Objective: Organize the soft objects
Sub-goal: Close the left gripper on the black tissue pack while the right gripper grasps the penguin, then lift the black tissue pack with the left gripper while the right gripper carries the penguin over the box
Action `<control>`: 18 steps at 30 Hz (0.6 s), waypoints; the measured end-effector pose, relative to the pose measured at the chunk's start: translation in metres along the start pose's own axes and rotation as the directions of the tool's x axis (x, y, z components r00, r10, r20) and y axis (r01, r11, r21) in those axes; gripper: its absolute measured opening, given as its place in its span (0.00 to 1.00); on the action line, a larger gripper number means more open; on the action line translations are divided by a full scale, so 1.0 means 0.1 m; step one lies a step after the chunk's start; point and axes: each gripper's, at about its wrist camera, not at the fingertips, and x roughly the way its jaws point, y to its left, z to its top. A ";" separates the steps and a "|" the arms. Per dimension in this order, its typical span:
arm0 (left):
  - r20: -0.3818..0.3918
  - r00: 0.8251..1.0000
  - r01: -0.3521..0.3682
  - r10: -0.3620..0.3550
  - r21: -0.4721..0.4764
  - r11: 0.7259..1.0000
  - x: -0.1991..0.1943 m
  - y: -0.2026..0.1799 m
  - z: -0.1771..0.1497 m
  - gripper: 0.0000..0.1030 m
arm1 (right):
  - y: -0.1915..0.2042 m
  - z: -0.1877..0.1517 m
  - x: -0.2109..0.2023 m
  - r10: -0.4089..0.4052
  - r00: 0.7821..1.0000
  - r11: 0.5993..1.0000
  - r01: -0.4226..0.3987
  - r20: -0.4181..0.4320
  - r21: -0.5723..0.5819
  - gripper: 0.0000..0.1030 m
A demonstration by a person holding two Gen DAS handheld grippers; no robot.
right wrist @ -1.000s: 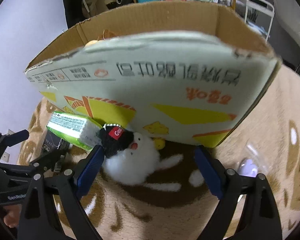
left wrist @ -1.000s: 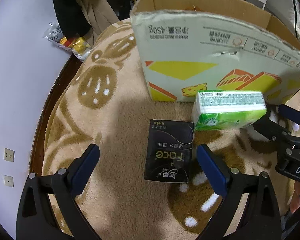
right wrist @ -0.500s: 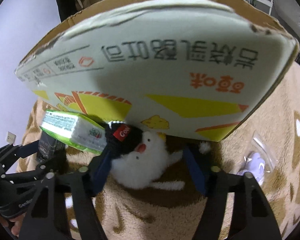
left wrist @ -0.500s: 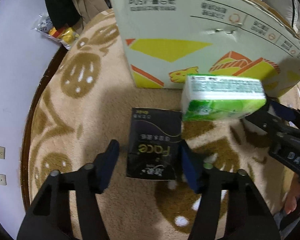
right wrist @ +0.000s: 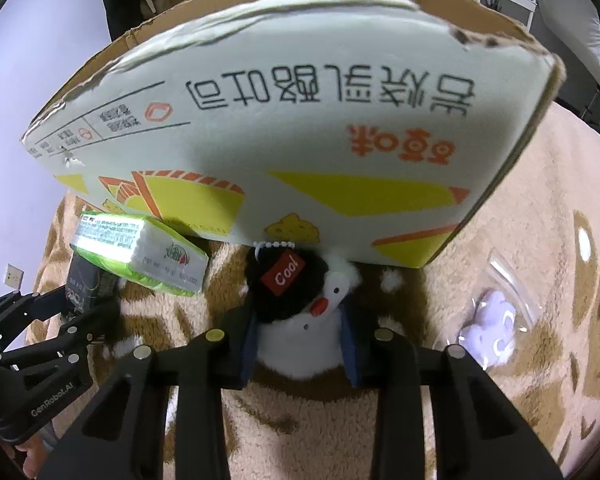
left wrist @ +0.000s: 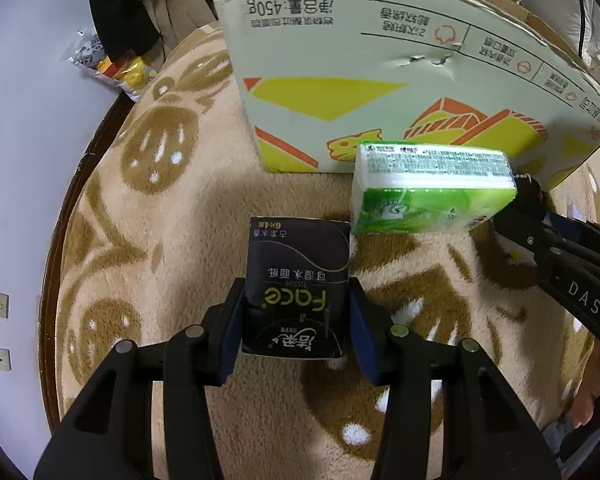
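Two tissue packs, one plush toy, one cardboard box [left wrist: 380, 80] on the patterned blanket [left wrist: 160, 208]. The left gripper [left wrist: 296, 320] is closed onto the black tissue pack [left wrist: 298, 280], marked "Face TISSUE", lying mid-blanket in front of the box. The green tissue pack [left wrist: 432, 188] sits just beside it, against the box wall. The right gripper [right wrist: 300, 344] is closed around the penguin plush [right wrist: 300, 308], tagged "Cool", which touches the box's lower edge. A clear bag holding a lilac item [right wrist: 496, 320] lies toward the blanket's right. The box reads "450g".
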 end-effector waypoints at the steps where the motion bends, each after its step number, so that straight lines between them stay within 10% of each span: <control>1: 0.003 1.000 -0.001 0.001 -0.001 1.000 -0.02 0.00 -0.01 0.45 | 0.00 -0.03 -0.01 0.001 1.000 1.000 -0.001 0.001 0.000 0.34; 18: 0.081 0.997 0.018 -0.017 -0.010 1.000 -0.43 -0.02 -0.24 0.45 | 0.09 -0.21 -0.36 -0.003 0.998 0.999 0.005 0.063 -0.034 0.34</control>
